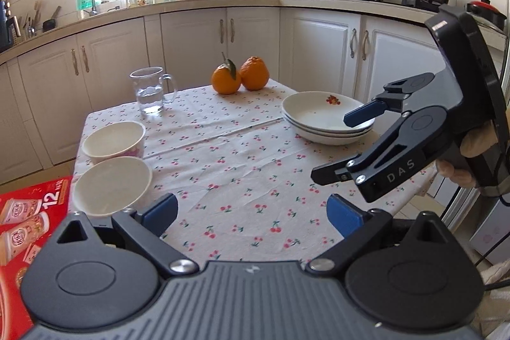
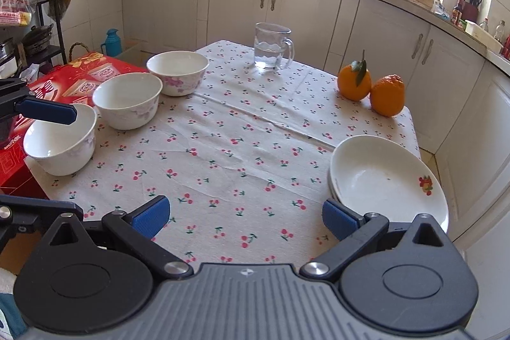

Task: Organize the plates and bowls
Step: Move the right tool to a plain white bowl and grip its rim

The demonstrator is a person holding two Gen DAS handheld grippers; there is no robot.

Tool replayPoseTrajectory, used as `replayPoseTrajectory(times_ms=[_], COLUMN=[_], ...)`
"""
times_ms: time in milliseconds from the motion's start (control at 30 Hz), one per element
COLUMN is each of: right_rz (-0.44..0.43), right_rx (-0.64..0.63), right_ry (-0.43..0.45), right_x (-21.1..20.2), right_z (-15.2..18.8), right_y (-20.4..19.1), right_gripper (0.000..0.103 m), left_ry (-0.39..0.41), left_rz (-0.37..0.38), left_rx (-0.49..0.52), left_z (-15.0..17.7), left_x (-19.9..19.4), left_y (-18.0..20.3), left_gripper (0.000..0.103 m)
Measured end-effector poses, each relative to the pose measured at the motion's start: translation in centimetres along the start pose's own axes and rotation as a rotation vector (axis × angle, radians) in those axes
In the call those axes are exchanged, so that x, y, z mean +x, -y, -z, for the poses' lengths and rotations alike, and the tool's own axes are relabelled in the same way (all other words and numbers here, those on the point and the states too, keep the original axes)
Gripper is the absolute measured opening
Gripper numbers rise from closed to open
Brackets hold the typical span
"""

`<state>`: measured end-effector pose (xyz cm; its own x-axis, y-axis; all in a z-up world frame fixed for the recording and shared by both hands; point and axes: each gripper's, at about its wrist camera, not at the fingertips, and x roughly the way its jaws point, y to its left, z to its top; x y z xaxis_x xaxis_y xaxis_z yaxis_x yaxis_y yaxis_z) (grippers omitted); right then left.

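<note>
Left wrist view
- Left gripper (image 1: 251, 214): fingers spread apart, holding nothing, low over the near edge of the worktop (image 1: 229, 155).
- Right gripper (image 1: 338, 145): seen from the side at right; fingers apart, empty, upper finger over the rim of the plate stack (image 1: 318, 120).
- Bowls: two visible at left, the nearer bowl (image 1: 111, 185) just beside the left finger, the far bowl (image 1: 113, 141) behind it.
- Other items: glass mug (image 1: 151, 91) and two oranges (image 1: 240, 75) at the far edge.

Right wrist view
- Right gripper (image 2: 245, 219): fingers apart, nothing between them.
- Plate stack (image 2: 382, 180): just right of the right finger, at the worktop corner.
- Bowls: three in a row along the left edge; near bowl (image 2: 60, 145), middle bowl (image 2: 127, 101), far bowl (image 2: 178, 72), not nested.
- Left gripper: one finger (image 2: 47, 112) over the near bowl's rim.

Key relation
- Judgement: the bowls lie on the left gripper's side, well apart from the right gripper; the left is nearer for nesting them.
</note>
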<state>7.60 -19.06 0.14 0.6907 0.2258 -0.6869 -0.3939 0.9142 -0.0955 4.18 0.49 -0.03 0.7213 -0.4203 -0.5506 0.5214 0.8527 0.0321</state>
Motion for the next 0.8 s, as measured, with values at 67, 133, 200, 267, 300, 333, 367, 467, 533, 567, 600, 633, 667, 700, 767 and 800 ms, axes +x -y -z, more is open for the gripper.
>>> replayPoseTrajectory(times_ms=[67, 133, 200, 267, 300, 333, 367, 467, 533, 567, 600, 633, 667, 700, 767, 800], right_rz=[-0.011, -0.013, -0.030, -0.045, -0.056, -0.065, -0.074, -0.121, -0.160, -0.178, -0.197, -0.216, -0.233, -0.250, -0.283, -0.297], right_rx=[-0.009, -0.017, -0.019, -0.021, -0.027, -0.034, -0.044, -0.078, -0.093, -0.101, -0.109, -0.118, -0.127, -0.138, -0.151, -0.157], right_ry=[-0.002, 0.004, 0.004, 0.010, 0.007, 0.007, 0.006, 0.002, -0.004, -0.008, -0.011, -0.014, -0.017, -0.020, -0.028, -0.033], right_x=[0.3, 0.4, 0.6, 0.8, 1.0, 1.1, 1.2, 1.7, 2.3, 2.6, 3.0, 3.3, 3.6, 4.0, 4.7, 5.0], right_z=[-0.4, -0.8, -1.3, -1.8, -2.1, -2.4, -2.7, -3.7, -4.4, -4.8, -5.2, -5.5, -5.8, -6.1, -6.6, -6.9], right_y=[-1.0, -1.9, -2.6, -3.3, -3.8, -4.3, -4.7, -6.3, -7.2, -7.8, -8.3, -8.8, -9.3, -9.9, -10.7, -11.2], right_gripper=[0.103, 0.103, 0.103, 0.103, 0.103, 0.103, 0.103, 0.103, 0.103, 0.103, 0.103, 0.103, 0.103, 0.103, 0.103, 0.103], left_ry=[-0.008, -0.022, -0.042, -0.064, -0.079, -0.093, -0.109, -0.138, -0.153, -0.159, -0.164, -0.166, -0.166, -0.167, -0.167, -0.165], left_rz=[-0.020, -0.046, -0.063, -0.084, -0.093, -0.095, -0.096, -0.116, -0.125, -0.123, -0.117, -0.107, -0.098, -0.089, -0.072, -0.066], left_rx=[0.002, 0.021, 0.048, 0.068, 0.073, 0.072, 0.066, 0.045, 0.031, 0.022, 0.013, 0.005, -0.003, -0.012, -0.019, -0.021], left_z=[0.6, 1.3, 1.9, 2.6, 3.0, 3.3, 3.6, 4.5, 5.2, 5.5, 5.8, 5.9, 6.0, 6.2, 6.4, 6.5], left_x=[-0.6, -1.3, -2.0, -2.6, -3.0, -3.2, -3.4, -3.6, -3.4, -3.2, -3.1, -2.8, -2.6, -2.3, -1.9, -1.7], left_y=[-1.0, -1.8, -2.7, -3.7, -4.2, -4.8, -5.6, -7.4, -8.4, -8.8, -9.1, -9.3, -9.5, -9.7, -9.9, -10.1], left_gripper=[0.100, 0.100, 0.100, 0.100, 0.100, 0.100, 0.100, 0.100, 0.099, 0.099, 0.099, 0.099, 0.099, 0.099, 0.099, 0.099])
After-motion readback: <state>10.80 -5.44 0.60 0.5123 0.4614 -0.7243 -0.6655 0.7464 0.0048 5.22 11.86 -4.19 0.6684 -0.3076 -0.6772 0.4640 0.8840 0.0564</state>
